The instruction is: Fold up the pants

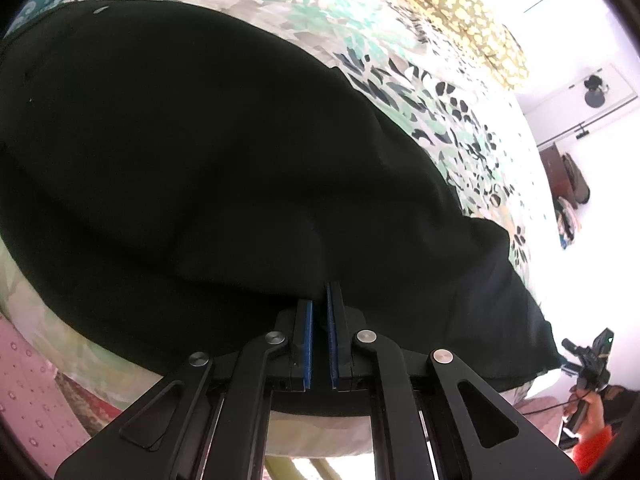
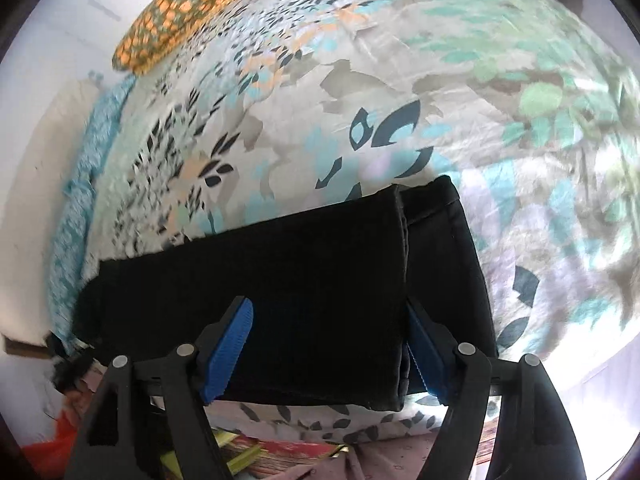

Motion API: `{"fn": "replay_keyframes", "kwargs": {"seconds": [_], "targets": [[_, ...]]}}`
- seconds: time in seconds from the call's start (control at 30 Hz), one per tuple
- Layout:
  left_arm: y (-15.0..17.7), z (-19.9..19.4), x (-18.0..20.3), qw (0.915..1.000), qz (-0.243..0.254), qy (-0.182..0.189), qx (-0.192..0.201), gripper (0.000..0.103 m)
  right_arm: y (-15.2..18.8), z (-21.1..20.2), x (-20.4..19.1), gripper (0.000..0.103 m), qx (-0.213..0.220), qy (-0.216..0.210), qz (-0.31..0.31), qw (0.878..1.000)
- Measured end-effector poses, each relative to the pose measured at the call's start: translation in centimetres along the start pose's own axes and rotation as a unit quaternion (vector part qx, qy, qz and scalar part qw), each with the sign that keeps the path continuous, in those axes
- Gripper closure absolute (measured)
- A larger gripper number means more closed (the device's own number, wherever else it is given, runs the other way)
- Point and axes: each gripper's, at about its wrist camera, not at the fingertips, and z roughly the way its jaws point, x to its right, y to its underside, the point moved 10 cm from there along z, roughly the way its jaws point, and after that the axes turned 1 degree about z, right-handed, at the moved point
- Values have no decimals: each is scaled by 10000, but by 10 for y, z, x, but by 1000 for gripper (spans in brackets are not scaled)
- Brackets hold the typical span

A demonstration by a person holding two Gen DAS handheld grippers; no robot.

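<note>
Black pants (image 1: 200, 160) lie spread on a floral bedsheet (image 1: 400, 60) and fill most of the left wrist view. My left gripper (image 1: 320, 294) is at their near edge, its blue pads shut on a pinch of the black cloth. In the right wrist view the pants (image 2: 300, 280) lie folded lengthwise, with a second layer showing at the hem end on the right. My right gripper (image 2: 328, 308) stands open just above them. Its left pad (image 2: 230, 348) lies over the cloth and its right pad (image 2: 424, 356) is at the hem edge, neither pressing.
A yellow-dotted pillow (image 2: 192, 12) lies at the bed's far end and a teal blanket (image 2: 80, 200) runs along one side. The bed's near edge drops to pink cloth (image 1: 32, 380). A hand in an orange sleeve (image 1: 592, 404) shows at the left view's right edge.
</note>
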Motion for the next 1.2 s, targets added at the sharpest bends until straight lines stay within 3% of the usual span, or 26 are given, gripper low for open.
{"fn": "replay_keyframes", "kwargs": {"seconds": [0.03, 0.1, 0.13, 0.17, 0.23, 0.3, 0.43, 0.77, 1.2], "targets": [[0, 0, 0, 10000, 30, -7, 12, 98, 0, 1, 1, 29, -43, -104, 85, 9999], [1, 0, -2, 10000, 79, -25, 18, 98, 0, 5, -1, 55, -141, -211, 96, 9996], [1, -1, -2, 10000, 87, -29, 16, 98, 0, 9, -1, 87, -195, -150, 59, 9997], [2, 0, -2, 9999, 93, -36, 16, 98, 1, 11, 1, 96, -234, 35, 18, 9997], [4, -3, 0, 9998, 179, -75, 30, 98, 0, 10, 4, 96, -225, 439, -236, 9985], [10, -4, 4, 9993, 349, -136, -12, 98, -2, 1, 14, 96, -205, 1121, -634, 9915], [35, -11, 22, 9968, 762, -7, -239, 98, -3, -9, 41, 97, -182, 1591, -657, 9849], [58, -13, 20, 9949, 806, -78, -594, 98, -1, -5, 55, 96, -159, 2123, -619, 9751], [67, 8, 20, 9907, 993, -380, -851, 98, 0, 4, 56, 96, -267, 2281, -508, 9719]]}}
